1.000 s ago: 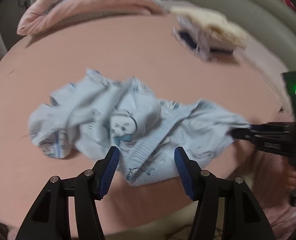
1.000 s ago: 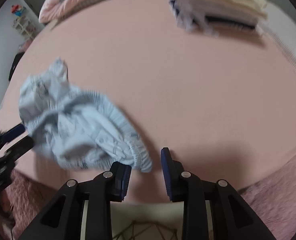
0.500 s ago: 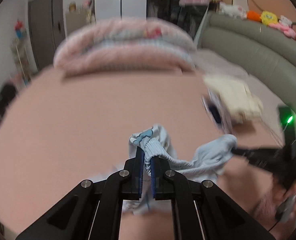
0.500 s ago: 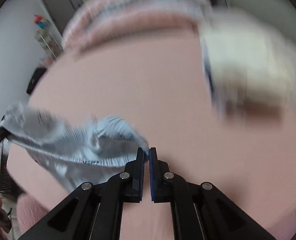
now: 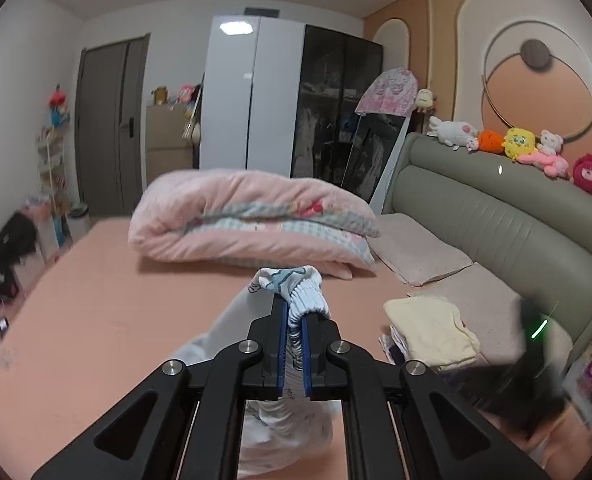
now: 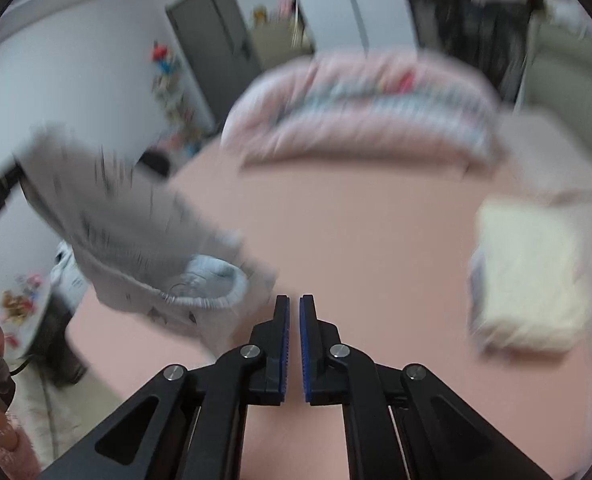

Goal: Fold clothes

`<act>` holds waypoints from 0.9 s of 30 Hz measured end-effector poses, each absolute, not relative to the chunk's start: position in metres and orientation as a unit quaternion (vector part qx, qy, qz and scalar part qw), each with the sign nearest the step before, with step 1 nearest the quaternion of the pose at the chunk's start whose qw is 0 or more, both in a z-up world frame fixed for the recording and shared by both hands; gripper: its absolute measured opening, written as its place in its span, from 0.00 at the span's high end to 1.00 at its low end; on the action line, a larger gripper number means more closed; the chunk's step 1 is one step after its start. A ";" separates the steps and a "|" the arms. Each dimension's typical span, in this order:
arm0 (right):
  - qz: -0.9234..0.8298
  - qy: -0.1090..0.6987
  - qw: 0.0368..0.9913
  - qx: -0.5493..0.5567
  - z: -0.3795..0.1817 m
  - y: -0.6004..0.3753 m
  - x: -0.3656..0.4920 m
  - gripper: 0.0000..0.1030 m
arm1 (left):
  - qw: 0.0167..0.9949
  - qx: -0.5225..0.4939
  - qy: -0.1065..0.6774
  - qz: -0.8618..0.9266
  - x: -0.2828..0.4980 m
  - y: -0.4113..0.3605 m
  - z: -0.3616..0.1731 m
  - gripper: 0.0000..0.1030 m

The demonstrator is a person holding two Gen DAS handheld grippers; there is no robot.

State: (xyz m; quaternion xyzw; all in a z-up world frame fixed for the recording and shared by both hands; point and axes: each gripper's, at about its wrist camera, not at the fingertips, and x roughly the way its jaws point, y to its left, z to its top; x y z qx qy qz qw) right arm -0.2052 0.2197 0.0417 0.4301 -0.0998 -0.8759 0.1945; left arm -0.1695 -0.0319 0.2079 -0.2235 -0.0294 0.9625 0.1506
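The left gripper (image 5: 293, 322) is pinching the ribbed edge of the light blue baby clothes (image 5: 291, 284) tight between its blue pads and lifting them off the pink bed (image 5: 95, 300), likely so the cloth hangs down and smooths out for folding. The right gripper (image 6: 294, 312) is almost closed, and nothing shows between its pads, while the clothes are hanging blurry to its left. Farther back, a pile of folded clothes (image 5: 432, 330) is sitting by the green headboard (image 5: 496, 216), and a rolled pink blanket (image 5: 251, 220) is lying across the bed.
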 end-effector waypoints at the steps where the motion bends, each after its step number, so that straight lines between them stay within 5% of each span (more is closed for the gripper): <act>1: -0.863 -0.115 0.205 0.448 0.025 0.214 -0.209 0.72 | 0.152 -0.229 -0.034 0.961 -0.170 -0.028 0.203 0.96; 4: -0.838 -0.150 0.218 0.477 -0.009 0.201 -0.214 0.50 | 0.150 -0.248 -0.034 0.956 -0.160 -0.021 0.182 0.96; 8: -0.802 -0.202 0.249 0.505 -0.026 0.177 -0.181 0.47 | 0.147 -0.270 -0.045 0.951 -0.157 -0.015 0.157 0.96; 17: -0.785 -0.170 0.268 0.532 -0.071 0.137 -0.127 0.38 | 0.150 -0.287 -0.073 0.943 -0.157 -0.005 0.122 0.96; 18: -0.791 -0.150 0.252 0.537 -0.081 0.132 -0.127 0.40 | 0.151 -0.288 -0.075 0.943 -0.157 -0.003 0.120 0.96; 21: -0.803 -0.108 0.174 0.559 -0.120 0.133 -0.145 0.86 | 0.157 -0.295 -0.081 0.939 -0.153 0.000 0.114 0.96; 27: -0.846 -0.064 0.097 0.520 -0.108 0.172 -0.179 0.97 | 0.140 -0.314 -0.062 0.937 -0.149 0.004 0.096 0.96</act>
